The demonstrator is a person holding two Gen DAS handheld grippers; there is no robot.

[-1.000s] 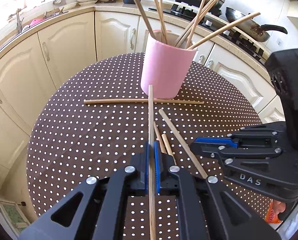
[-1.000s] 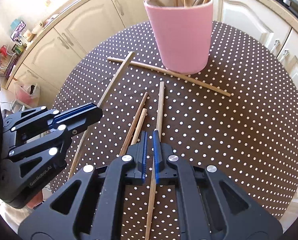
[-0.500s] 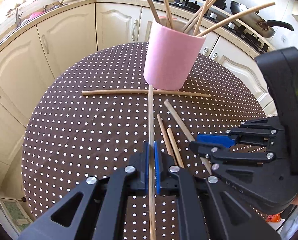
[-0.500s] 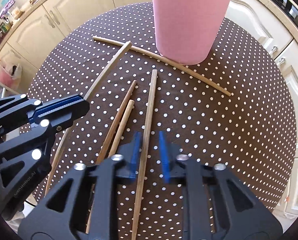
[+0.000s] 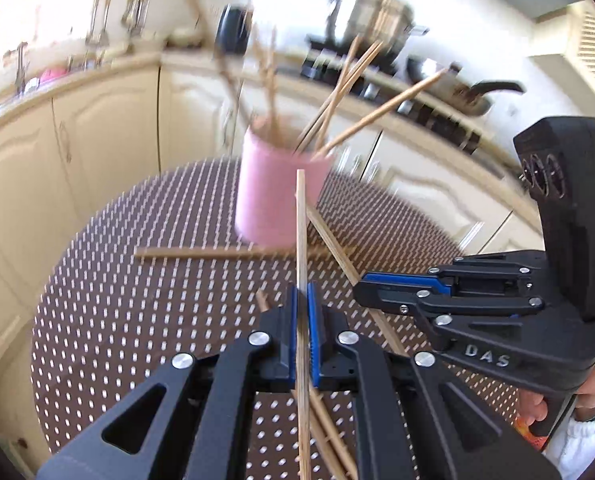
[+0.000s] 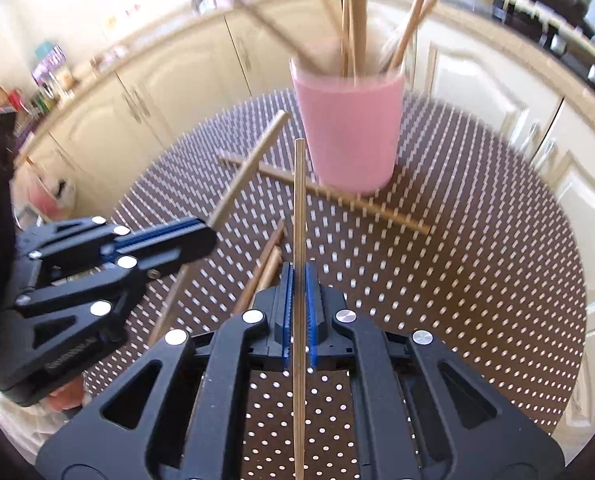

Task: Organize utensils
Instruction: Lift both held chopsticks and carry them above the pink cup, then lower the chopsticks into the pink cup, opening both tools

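A pink cup (image 5: 275, 196) (image 6: 351, 132) holding several wooden chopsticks stands at the far side of the round dotted table (image 5: 117, 300) (image 6: 477, 260). My left gripper (image 5: 302, 300) is shut on a chopstick (image 5: 300, 232), lifted and pointing at the cup. My right gripper (image 6: 298, 280) is shut on another chopstick (image 6: 298, 200), also raised toward the cup. Each gripper shows in the other's view: the right gripper (image 5: 381, 286) and the left gripper (image 6: 201, 236). Loose chopsticks lie on the table: one crosswise before the cup (image 5: 201, 253) (image 6: 377, 208), two short ones (image 6: 267, 264).
Cream kitchen cabinets (image 5: 105, 140) curve around behind the table. A stove with pots and a pan (image 5: 485, 92) is at the back right. The views are motion-blurred.
My right gripper has closed on its chopstick and lifted it off the table. My left gripper has raised its chopstick. Both views tilted up toward the cup.
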